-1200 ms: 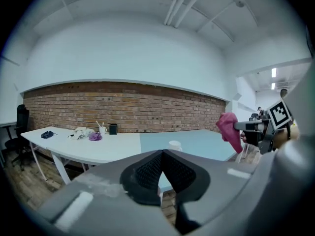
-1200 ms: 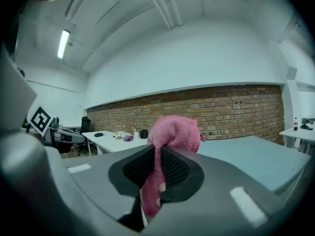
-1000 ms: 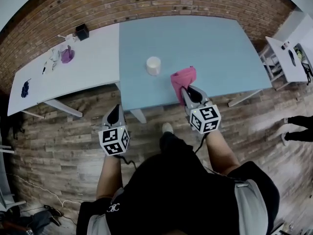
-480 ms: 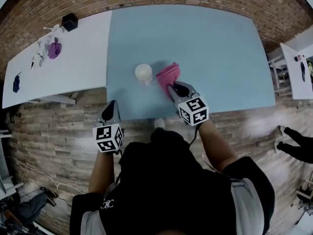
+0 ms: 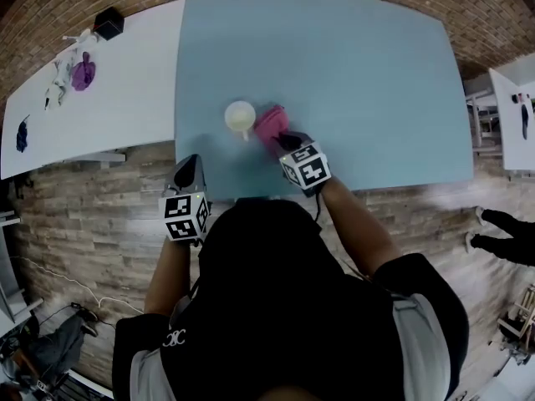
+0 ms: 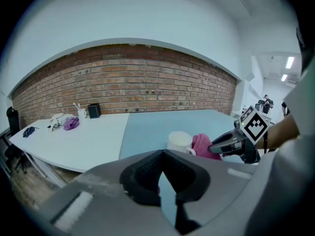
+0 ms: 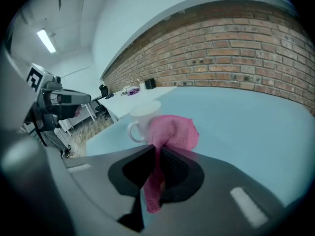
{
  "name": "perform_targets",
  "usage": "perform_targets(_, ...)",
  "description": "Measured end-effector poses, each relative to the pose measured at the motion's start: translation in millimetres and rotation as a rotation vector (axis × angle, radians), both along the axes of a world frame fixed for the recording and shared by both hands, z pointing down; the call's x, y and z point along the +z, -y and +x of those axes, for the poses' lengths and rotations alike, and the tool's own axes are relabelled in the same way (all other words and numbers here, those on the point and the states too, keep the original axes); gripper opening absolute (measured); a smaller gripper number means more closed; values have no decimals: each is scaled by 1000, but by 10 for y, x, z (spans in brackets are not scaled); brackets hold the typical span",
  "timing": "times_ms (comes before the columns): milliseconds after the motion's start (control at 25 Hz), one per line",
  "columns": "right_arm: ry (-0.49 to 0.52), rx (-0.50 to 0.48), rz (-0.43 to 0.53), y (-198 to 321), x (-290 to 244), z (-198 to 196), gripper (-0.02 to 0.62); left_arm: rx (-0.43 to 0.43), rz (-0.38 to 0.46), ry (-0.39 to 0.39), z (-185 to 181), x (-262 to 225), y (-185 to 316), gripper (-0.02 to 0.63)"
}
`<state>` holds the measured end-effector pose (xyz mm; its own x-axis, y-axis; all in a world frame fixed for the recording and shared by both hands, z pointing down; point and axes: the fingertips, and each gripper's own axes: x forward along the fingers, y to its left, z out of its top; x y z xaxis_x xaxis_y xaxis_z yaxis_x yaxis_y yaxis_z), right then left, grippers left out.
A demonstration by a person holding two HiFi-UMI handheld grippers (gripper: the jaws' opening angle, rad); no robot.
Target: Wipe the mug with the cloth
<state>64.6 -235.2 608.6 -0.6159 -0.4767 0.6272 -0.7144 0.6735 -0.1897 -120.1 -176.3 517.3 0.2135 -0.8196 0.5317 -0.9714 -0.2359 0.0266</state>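
R gripper (image 5: 282, 140) clamps pink cloth (image 5: 269, 124), just beside white mug (image 5: 240, 116) on blue table (image 5: 351, 73). L gripper (image 5: 189, 164) closed, empty. Best to steady mug w/ L 1st, then rub cloth round wall.

Blue worktop (image 5: 351, 73): white mug (image 5: 240, 116) upright, near front-left part. White worktop (image 5: 125, 115) butts against its left side, carrying black box (image 5: 109, 23) at far corner, purple bundle (image 5: 83, 71), white bits (image 5: 57, 90), dark blue item (image 5: 22, 132) toward left end.
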Motion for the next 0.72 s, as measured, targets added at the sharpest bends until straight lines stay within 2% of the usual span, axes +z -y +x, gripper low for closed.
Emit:
perform_targets(120,2,-10,-51,-113,100,-46,46,19,-18,4,42,26,38,8)
perform_targets(400,-10,-97,-50,-181,146,-344,46,28,-54,-8,30,119,82,8)
perform_targets(720,-22,-56,-80,-6,185,-247,46,6,-60,-14,-6,146,38,8)
